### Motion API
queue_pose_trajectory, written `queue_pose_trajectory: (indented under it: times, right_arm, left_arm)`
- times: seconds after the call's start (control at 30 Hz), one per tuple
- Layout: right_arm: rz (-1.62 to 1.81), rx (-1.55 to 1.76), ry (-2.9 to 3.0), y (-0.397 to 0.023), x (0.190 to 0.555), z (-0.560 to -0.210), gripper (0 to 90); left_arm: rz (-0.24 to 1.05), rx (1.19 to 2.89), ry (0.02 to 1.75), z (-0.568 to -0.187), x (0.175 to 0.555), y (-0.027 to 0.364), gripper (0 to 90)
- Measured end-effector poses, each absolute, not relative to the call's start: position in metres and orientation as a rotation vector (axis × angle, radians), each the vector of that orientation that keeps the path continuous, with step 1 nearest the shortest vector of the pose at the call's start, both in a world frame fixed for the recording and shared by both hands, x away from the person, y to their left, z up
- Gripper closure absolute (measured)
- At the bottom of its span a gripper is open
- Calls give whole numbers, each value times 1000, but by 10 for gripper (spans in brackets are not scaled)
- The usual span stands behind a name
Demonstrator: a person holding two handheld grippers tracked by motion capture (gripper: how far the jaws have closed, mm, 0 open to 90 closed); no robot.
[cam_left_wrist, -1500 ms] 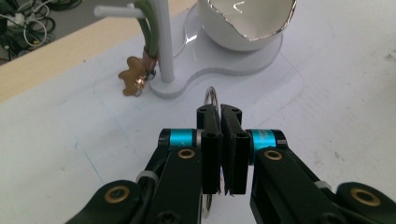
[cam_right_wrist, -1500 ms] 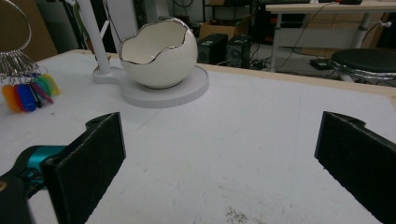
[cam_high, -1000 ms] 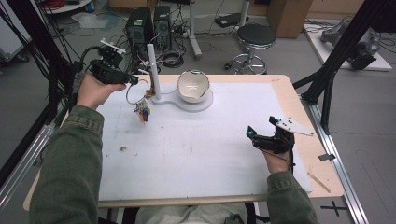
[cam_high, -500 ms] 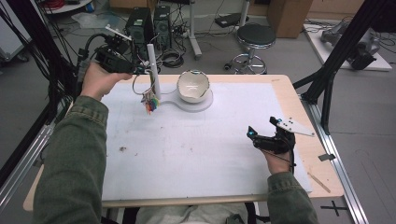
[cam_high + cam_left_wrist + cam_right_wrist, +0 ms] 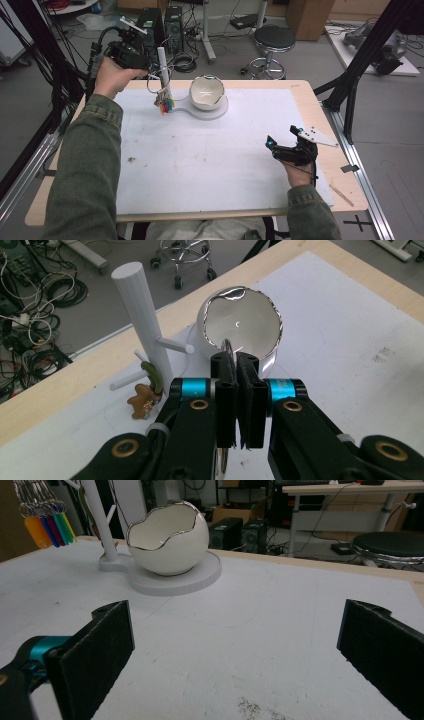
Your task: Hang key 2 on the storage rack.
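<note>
White mat (image 5: 210, 160) lies bare midway; left tool (image 5: 131, 52) pinches a key ring (image 5: 226, 346) near the tabletop (image 5: 305, 92) edge; right tool (image 5: 292, 150) gapes wide.

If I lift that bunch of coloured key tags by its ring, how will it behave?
The key tags would likely dangle and swing, since they hang loose from a thin metal ring. They look light. The left gripper's narrow pinch on the ring might let it pivot.

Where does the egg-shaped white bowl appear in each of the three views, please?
High view: the bowl sits top centre, on the round white base.
Left gripper view: the bowl is upper centre, just beyond the shut jaws.
Right gripper view: the bowl is upper left.
Shared landmark: the white pegged post beside it.
</note>
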State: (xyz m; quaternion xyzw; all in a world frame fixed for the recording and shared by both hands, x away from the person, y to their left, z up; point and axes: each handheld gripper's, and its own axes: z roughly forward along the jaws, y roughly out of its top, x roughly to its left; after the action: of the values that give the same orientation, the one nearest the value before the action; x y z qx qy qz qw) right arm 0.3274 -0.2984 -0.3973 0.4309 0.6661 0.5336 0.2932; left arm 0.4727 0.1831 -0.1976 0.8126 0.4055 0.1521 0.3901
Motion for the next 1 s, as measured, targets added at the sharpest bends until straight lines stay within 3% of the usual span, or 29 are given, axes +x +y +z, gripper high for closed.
queue_pose_trajectory:
  times: [0.4, 1.0]
  right_arm:
    - [1420, 1155, 1772, -299, 326, -398, 9]
    - [1422, 1157, 1768, -302, 324, -399, 9]
  left_arm:
    - [378, 1964, 1051, -203, 490, 192, 867]
    - [375, 1951, 1144, -237, 512, 196, 867]
